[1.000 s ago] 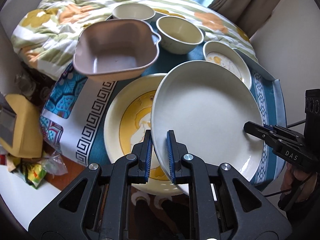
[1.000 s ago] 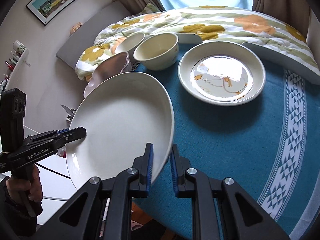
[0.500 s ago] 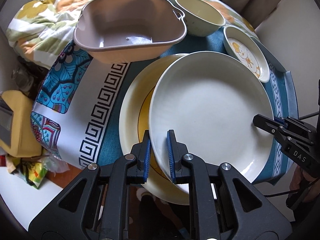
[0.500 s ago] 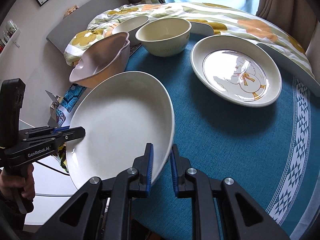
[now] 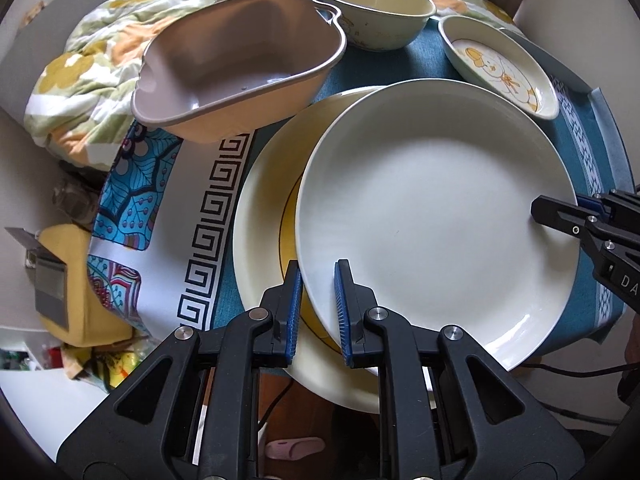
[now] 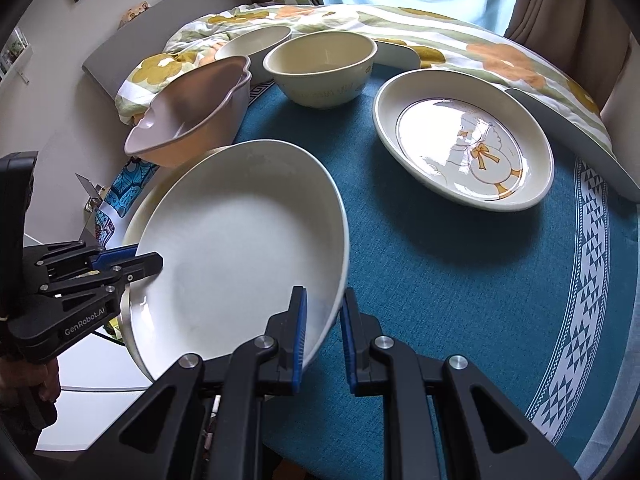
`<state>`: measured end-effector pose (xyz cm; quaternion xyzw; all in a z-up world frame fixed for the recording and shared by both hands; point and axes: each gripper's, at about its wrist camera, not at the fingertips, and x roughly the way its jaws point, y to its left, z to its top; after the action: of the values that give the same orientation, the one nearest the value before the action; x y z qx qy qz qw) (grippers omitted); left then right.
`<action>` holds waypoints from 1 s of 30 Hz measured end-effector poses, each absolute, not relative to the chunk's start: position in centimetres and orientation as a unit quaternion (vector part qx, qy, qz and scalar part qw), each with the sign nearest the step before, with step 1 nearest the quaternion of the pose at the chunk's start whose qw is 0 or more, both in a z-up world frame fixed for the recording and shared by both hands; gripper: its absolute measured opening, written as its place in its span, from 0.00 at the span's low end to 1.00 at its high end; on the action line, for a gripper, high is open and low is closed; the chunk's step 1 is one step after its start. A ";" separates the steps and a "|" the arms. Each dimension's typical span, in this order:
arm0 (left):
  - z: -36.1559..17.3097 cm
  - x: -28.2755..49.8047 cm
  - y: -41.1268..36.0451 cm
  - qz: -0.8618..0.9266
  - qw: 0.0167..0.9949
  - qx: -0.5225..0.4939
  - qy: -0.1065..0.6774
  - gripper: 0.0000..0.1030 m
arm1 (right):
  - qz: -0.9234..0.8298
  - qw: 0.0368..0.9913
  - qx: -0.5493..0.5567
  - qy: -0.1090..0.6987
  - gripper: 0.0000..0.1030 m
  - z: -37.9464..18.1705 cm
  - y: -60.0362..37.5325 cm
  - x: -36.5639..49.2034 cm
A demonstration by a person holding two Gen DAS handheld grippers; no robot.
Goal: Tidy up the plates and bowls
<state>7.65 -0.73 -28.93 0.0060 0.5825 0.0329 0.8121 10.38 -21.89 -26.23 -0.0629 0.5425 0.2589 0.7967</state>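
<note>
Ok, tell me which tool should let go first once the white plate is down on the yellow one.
Left, probably. The left tool pinches the white plate where it overlaps the yellow plate; the right tool grips the rim over the blue cloth and can steady it.

Creams, teal and pale pink

The plain white plate (image 5: 432, 208) overlaps a cream plate (image 5: 264, 240) with a yellow centre; the duck plate (image 6: 464, 140) carries orange bows; the square bowl (image 5: 240, 64) is pinkish; the tablecloth (image 6: 460, 280) is teal with a white triangle border.
</note>
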 end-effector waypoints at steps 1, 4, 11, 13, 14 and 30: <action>-28.9 7.7 -1.0 0.038 0.813 0.022 0.581 0.13 | 0.259 0.797 -0.062 0.543 0.15 -26.3 -21.9 10.4; -28.8 7.4 -2.2 0.051 0.816 0.069 0.572 0.13 | 0.258 0.796 -0.065 0.544 0.15 -26.4 -21.7 10.3; -28.6 6.6 -3.8 0.069 0.817 0.145 0.554 0.13 | 0.256 0.796 -0.076 0.543 0.15 -26.5 -21.2 10.1; -28.6 6.4 -3.8 0.075 0.817 0.147 0.553 0.13 | 0.254 0.798 -0.086 0.539 0.15 -26.4 -21.0 10.0; -28.5 6.3 -3.7 0.076 0.817 0.146 0.553 0.13 | 0.254 0.799 -0.091 0.538 0.15 -26.4 -20.9 9.9; -28.4 5.5 -2.9 0.079 0.820 0.146 0.548 0.13 | 0.240 0.804 -0.106 0.533 0.15 -26.4 -20.4 9.7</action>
<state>5.53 -2.92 -28.39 0.1459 0.5482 0.0791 0.8197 9.70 -20.37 -26.42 -0.1055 0.5330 0.2403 0.8044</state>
